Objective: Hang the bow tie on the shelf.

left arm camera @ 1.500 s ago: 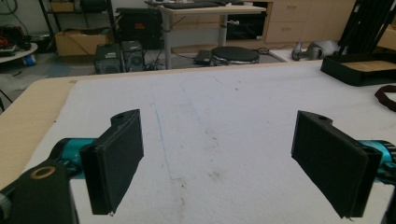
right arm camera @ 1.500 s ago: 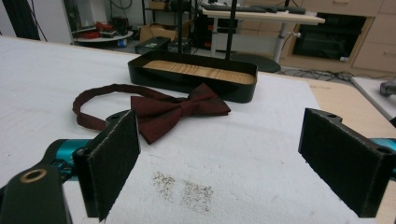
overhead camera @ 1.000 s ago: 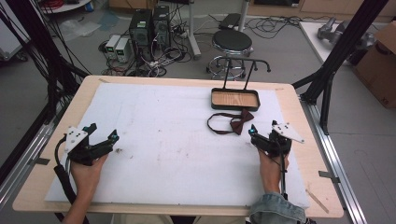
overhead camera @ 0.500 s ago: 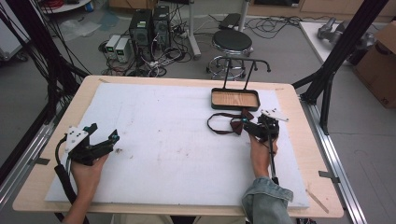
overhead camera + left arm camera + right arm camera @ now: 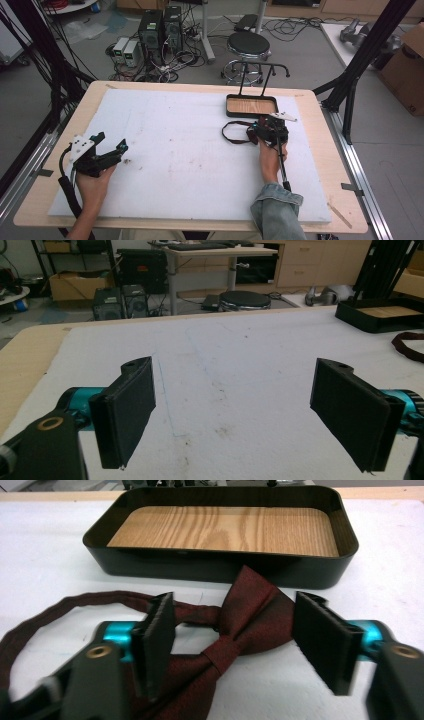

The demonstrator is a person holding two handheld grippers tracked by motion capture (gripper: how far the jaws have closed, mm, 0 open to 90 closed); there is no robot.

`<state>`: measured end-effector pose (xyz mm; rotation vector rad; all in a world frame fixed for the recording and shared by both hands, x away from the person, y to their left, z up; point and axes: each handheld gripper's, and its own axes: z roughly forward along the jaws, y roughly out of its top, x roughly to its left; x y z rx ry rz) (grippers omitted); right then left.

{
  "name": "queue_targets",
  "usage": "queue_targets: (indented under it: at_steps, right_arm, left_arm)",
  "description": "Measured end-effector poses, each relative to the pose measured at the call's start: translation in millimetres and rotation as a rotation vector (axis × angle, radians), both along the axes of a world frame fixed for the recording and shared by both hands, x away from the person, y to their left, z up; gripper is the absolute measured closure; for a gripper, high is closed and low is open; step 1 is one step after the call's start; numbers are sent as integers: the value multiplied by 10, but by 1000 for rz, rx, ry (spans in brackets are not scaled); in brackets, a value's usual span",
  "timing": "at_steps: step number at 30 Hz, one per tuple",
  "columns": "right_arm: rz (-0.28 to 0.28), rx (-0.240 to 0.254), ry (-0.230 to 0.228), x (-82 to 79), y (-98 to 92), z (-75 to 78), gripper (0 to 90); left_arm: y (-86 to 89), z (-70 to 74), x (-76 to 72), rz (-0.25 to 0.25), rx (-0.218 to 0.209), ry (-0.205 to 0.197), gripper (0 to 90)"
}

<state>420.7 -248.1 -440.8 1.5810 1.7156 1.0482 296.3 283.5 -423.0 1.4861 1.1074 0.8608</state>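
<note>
The right gripper point(image 5: 230, 645) is hovering, fingers spread, straddling the bow tie point(image 5: 240, 625) at the tray's point(image 5: 220, 565) six o'clock, likely to pinch it; the left gripper point(image 5: 240, 415) is idling, fingers spread, over the counter point(image 5: 225, 360).

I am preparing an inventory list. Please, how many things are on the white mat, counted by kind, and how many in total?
Bow tie: 1, dark red, with a strap loop
Tray: 1, black, with a wooden floor and nothing in it
Hand-held gripper: 2, left and right, both with jaws open
Total: 4
</note>
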Motion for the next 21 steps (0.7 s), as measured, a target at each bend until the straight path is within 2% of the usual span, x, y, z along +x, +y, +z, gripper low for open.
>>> queue_targets:
  at_steps: [4,5,6,10,15,21]
  right_arm:
    - [-30,13,51,20,-28,-48,445]
    - [-30,13,51,20,-28,-48,445]
    - [-36,51,71,29,-51,-69,477]
    - [-25,88,86,43,-43,-98,534]
    - [-26,116,100,61,-67,-109,561]
    - [-16,124,119,84,-49,-113,641]
  left_arm:
    - [1,0,-1,1,-2,-1,183]
    - [1,0,-1,1,-2,-1,183]
    - [2,-1,0,0,-1,1,183]
    - [-2,-2,2,-2,4,5,183]
    - [-9,-4,5,-2,1,5,184]
    - [-21,-6,10,-9,10,7,188]
